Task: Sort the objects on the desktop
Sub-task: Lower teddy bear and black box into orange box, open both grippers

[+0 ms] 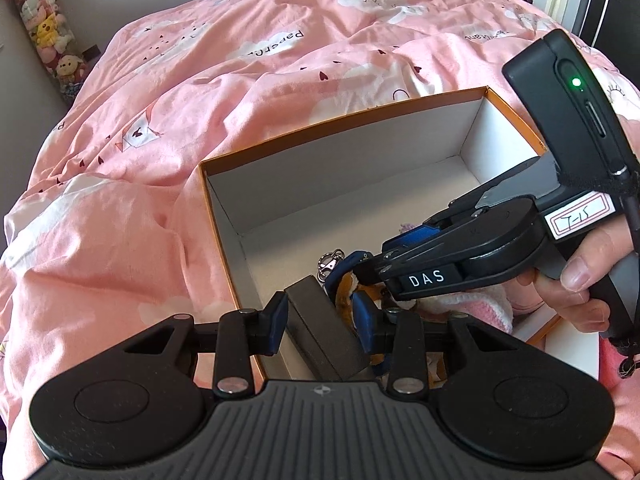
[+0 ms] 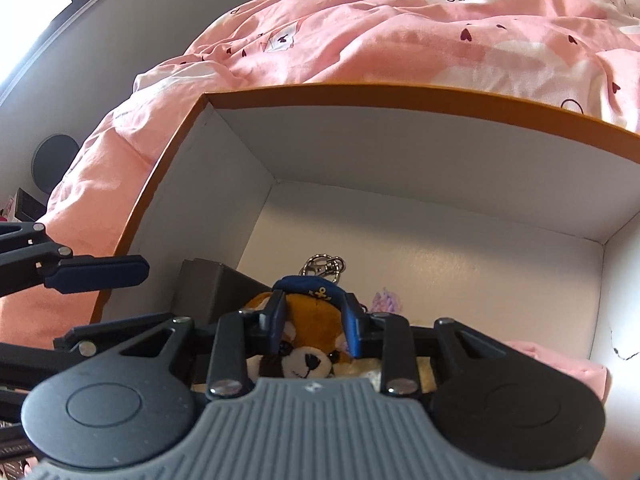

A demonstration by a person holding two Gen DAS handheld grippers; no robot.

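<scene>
Left wrist view: the left hand-held gripper (image 1: pixel 322 326) grasps a dark block (image 1: pixel 326 332) over the box (image 1: pixel 344 120) corner; it should lower before letting go.

Right wrist view: the right hand-held gripper (image 2: pixel 314 328) straddles the plush keychain (image 2: pixel 308 344) inside the box; whether it is gripped is unclear, so the squeeze should stay gentle.

One open cardboard box (image 2: pixel 360 98), orange outside, white inside. Within it, toward the near left corner: one dark grey block (image 1: pixel 324 328), one plush dog (image 2: pixel 308 344) with sailor cap, one metal key clasp (image 2: pixel 324 266). Also something pink and fluffy (image 1: pixel 484 306), count unclear. Two grippers above.
</scene>
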